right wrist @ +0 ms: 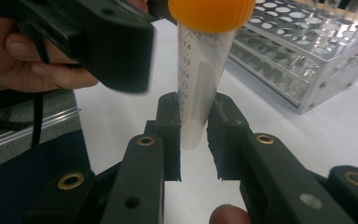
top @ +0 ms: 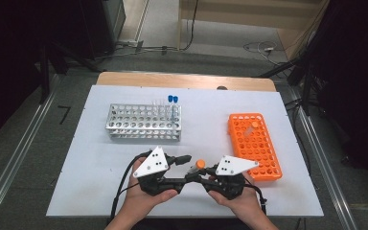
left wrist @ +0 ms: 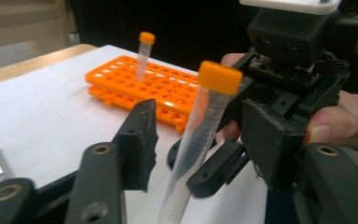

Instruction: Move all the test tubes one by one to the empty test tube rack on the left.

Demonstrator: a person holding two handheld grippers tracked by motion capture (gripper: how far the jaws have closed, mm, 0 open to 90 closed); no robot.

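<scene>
**Capped tube gripped between the two grippers**

Metal rack [top: 144, 122] sitting left on the tabletop [top: 100, 158]. Left gripper [left wrist: 200, 140] fingers spreading wide around the orange-capped tube [left wrist: 200, 126]. Right gripper [right wrist: 194, 135] fingers pinching that tube's lower end, upright. Orange rack [top: 254, 146] lying right, holding one tube.

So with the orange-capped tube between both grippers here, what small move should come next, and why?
Probably close the left gripper on the tube: its jaws stand open on either side, while the right gripper already clamps the tube's lower end, cap up.
</scene>
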